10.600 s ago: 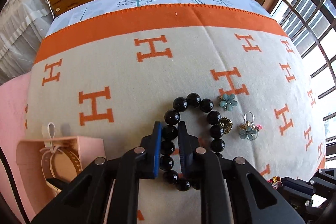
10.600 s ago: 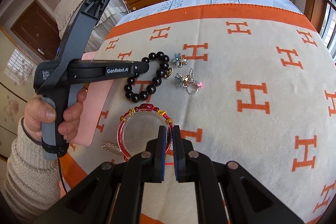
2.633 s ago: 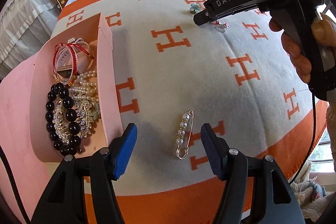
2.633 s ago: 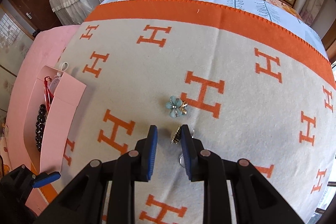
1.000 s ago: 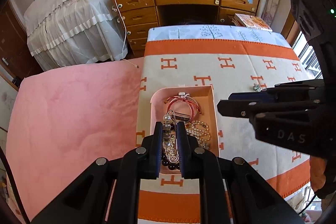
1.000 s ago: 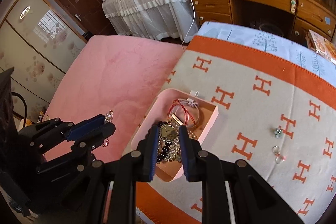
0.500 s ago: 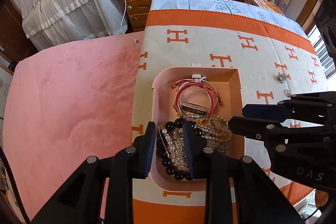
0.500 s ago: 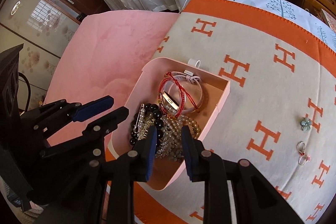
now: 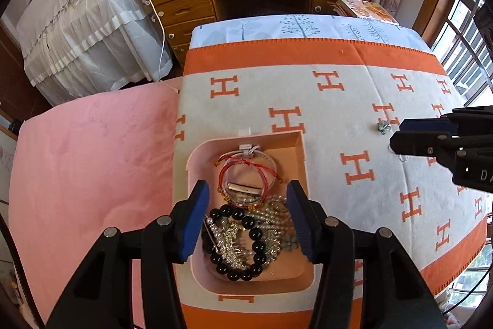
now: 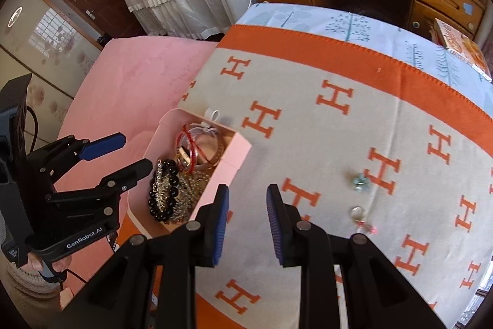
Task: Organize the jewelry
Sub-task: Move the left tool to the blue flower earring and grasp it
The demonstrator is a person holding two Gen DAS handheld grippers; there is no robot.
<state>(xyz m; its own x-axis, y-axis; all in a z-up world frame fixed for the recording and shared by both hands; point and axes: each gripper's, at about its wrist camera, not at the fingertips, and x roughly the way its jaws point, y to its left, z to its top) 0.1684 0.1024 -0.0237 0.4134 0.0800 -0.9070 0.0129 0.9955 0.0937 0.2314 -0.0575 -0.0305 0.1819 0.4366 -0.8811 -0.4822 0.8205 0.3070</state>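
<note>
While hovering above the pink box (image 9: 303,156), left gripper (image 9: 246,219) with jaws opening, nothing pinched between the blue pads (image 9: 194,218) — only the box's contents seen through the gap. Inside the box: black bead bracelet (image 9: 237,239) near the front wall, pearl pin (image 9: 212,228) lying at its left edge, red cord bangle (image 9: 246,171) toward the far wall, pearl strands (image 9: 274,211) to the right. Right of the box, over the H-patterned blanket (image 10: 339,144), right gripper (image 10: 246,221) parted a little and empty. Farther right of the box on the blanket — blue flower piece (image 10: 359,181) and, just nearer, ring with a pink charm (image 10: 359,216), both loose, well apart from the box.
</note>
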